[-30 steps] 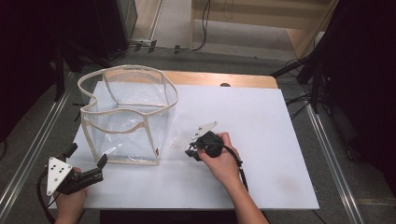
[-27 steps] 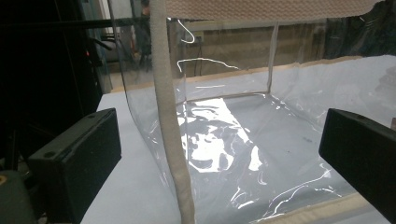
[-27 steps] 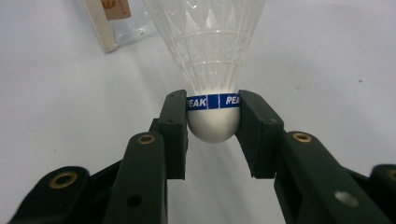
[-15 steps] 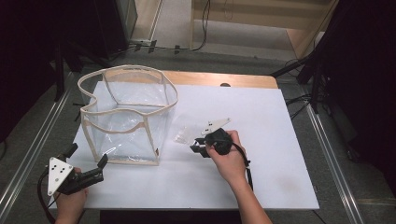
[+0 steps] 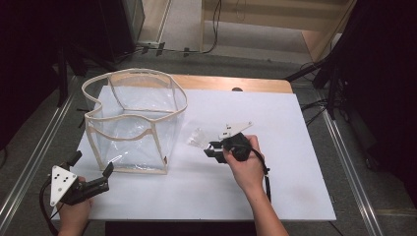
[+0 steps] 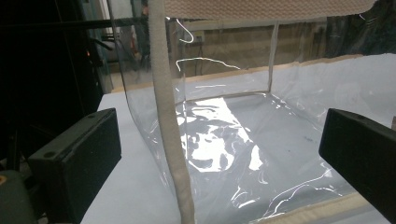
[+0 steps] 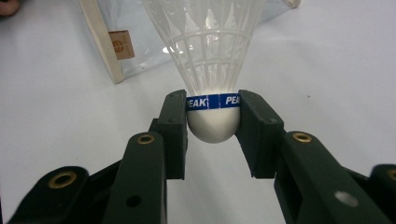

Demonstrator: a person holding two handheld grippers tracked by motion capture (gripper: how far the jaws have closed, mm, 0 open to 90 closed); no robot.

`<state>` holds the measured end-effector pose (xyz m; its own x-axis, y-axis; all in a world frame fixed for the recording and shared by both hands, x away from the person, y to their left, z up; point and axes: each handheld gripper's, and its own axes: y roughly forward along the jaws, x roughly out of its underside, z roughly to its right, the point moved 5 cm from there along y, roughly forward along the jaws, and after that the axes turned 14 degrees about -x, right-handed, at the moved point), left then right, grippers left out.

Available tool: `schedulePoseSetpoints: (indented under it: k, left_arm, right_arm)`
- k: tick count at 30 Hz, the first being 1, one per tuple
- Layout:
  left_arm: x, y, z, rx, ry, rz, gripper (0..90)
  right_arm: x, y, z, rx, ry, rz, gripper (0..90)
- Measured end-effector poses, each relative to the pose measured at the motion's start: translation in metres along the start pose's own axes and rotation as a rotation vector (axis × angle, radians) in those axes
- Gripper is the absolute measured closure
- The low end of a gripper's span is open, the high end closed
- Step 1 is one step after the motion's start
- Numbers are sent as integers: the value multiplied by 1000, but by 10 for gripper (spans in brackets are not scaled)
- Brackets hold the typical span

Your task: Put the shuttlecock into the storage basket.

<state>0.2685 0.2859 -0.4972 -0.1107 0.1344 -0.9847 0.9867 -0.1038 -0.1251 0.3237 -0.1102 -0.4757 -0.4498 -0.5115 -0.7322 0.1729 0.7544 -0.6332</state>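
A white plastic shuttlecock [image 7: 212, 70] with a blue band is clamped at its round cork by my right gripper [image 7: 212, 122]; its skirt points away toward the bag. In the high view the shuttlecock [image 5: 196, 137] lies just right of a clear plastic bag [image 5: 133, 120] with cream fabric trim, and the right gripper [image 5: 214, 149] is at mid-table. My left gripper [image 5: 93, 169] is open at the table's front left corner, just short of the bag's front corner. In the left gripper view the bag's trimmed edge [image 6: 170, 140] stands between the wide-apart jaws.
The white table top [image 5: 275, 162] has free room to the right and front. A wooden strip [image 5: 236, 82] runs along the far edge. Dark stands and cables [image 5: 319, 73] sit beyond the table on the floor.
The right gripper with the shuttlecock has drifted slightly right and away from the bag. The left gripper has stayed put.
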Motion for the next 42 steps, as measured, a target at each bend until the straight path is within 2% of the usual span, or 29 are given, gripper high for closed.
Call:
schedulePoseSetpoints:
  k: [12,29,42]
  left_arm:
    - [0,0,0,0,-2,1,0]
    - [0,0,0,-1,3,0,0]
    - [0,0,0,1,4,1,0]
  right_arm:
    - [-6,-16,0,11,-2,57,627]
    - [-14,-26,1,18,-11,84,627]
    - [-31,-38,-3,8,-31,162,627]
